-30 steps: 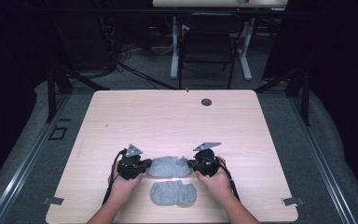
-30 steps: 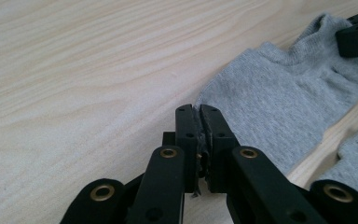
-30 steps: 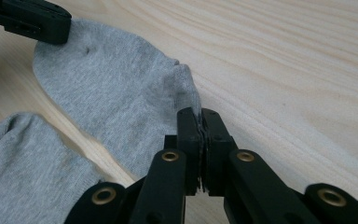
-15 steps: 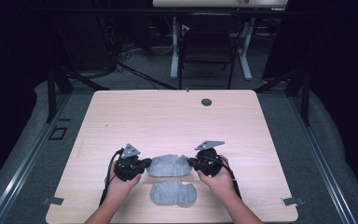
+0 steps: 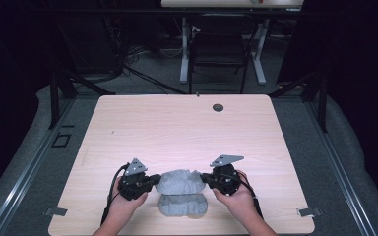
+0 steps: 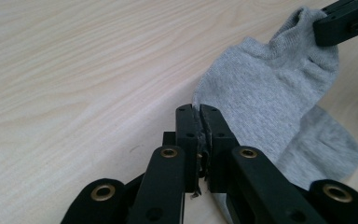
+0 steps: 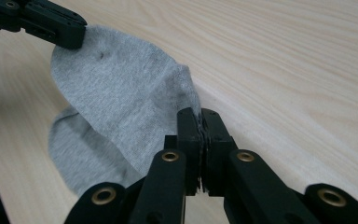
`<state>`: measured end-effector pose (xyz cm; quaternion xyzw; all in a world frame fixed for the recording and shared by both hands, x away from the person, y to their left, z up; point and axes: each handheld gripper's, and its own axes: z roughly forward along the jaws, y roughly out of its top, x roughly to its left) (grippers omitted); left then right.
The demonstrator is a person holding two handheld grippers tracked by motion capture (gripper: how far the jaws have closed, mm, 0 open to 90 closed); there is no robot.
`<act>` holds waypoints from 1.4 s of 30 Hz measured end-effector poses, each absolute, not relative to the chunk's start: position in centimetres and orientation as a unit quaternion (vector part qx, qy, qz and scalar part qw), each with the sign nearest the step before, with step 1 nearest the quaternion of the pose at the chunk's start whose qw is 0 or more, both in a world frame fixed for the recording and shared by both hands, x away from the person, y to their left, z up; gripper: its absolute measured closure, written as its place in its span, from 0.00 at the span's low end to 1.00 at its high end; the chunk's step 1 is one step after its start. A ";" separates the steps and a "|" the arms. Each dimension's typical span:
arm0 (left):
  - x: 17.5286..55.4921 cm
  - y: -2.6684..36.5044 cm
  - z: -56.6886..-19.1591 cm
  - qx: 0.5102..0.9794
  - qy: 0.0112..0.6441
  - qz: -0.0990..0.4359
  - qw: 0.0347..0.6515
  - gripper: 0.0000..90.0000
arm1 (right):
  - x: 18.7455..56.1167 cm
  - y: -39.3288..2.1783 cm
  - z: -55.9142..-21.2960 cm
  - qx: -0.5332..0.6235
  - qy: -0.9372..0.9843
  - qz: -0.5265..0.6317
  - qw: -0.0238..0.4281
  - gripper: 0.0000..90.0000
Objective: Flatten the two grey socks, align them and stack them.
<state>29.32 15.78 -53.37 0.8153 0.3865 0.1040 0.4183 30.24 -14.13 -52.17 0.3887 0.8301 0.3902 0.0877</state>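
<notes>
Jaws of the left gripper [image 6: 200, 135] are pressed together on a pinch of grey fabric at one end of the upper sock [image 6: 265, 93], and the jaws of the right gripper [image 7: 200, 140] are likewise clamped on the same sock's opposite end [image 7: 121, 98]. Between the two grips the sock hangs stretched, its long axis running straight from one pair of jaws to the other, side to side across the person's front.

Directly beneath and slightly nearer the person lies the second sock [image 5: 183, 205], flat on the surface [image 5: 187, 128], with its long axis parallel to the held one. That is the relation the coming move seems to turn on: the held sock sits just above and a little beyond its mate, so lowering it squarely on top would probably call for a small draw toward the person while both hands keep level. Neither hand is nearer; the lower sock lies midway between them.

From the high view the left gripper [image 5: 137, 181] and right gripper [image 5: 222, 178] flank the pair evenly, and the overlap of the two socks reads clearly. Each gripper view adds what the high view cannot: the fabric caught right at the jaw tips, the other gripper's jaws biting the far end, and the lower sock [image 7: 88, 154] peeking out below the lifted one.
</notes>
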 end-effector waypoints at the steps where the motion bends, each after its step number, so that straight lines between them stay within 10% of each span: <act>1: 29.1 15.8 -53.4 0.816 0.385 0.104 0.419 0.97 | 29.9 -14.3 -52.1 0.388 0.832 0.387 0.086 0.97; 42: 26.1 15.2 -56.2 0.834 0.373 0.084 0.398 0.97 | 26.0 -15.2 -54.9 0.389 0.842 0.368 0.068 0.97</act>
